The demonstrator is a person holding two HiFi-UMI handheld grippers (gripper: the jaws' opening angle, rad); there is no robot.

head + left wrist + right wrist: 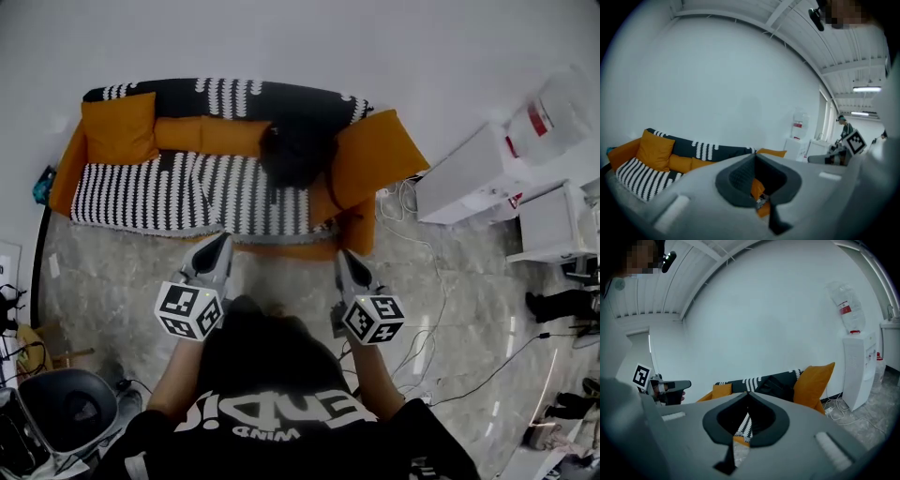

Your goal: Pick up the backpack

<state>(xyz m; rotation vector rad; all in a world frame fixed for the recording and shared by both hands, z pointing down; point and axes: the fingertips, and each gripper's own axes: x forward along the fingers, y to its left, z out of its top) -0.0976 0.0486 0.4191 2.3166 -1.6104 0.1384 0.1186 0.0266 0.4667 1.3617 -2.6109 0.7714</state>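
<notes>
A black backpack (297,153) lies on the right half of an orange sofa (70,164) draped with a black-and-white patterned blanket, next to a large orange cushion (373,157). In the right gripper view the backpack (779,384) shows dark against the sofa back, just left of the cushion. My left gripper (223,243) and right gripper (343,257) are side by side over the floor, short of the sofa's front edge, both pointing at it. Both are shut with nothing between the jaws.
A water dispenser (469,173) with a bottle on top stands right of the sofa, with white cables (405,202) on the marble floor beside it. A second orange cushion (119,127) leans at the sofa's left end. A grey round chair (70,403) sits at lower left.
</notes>
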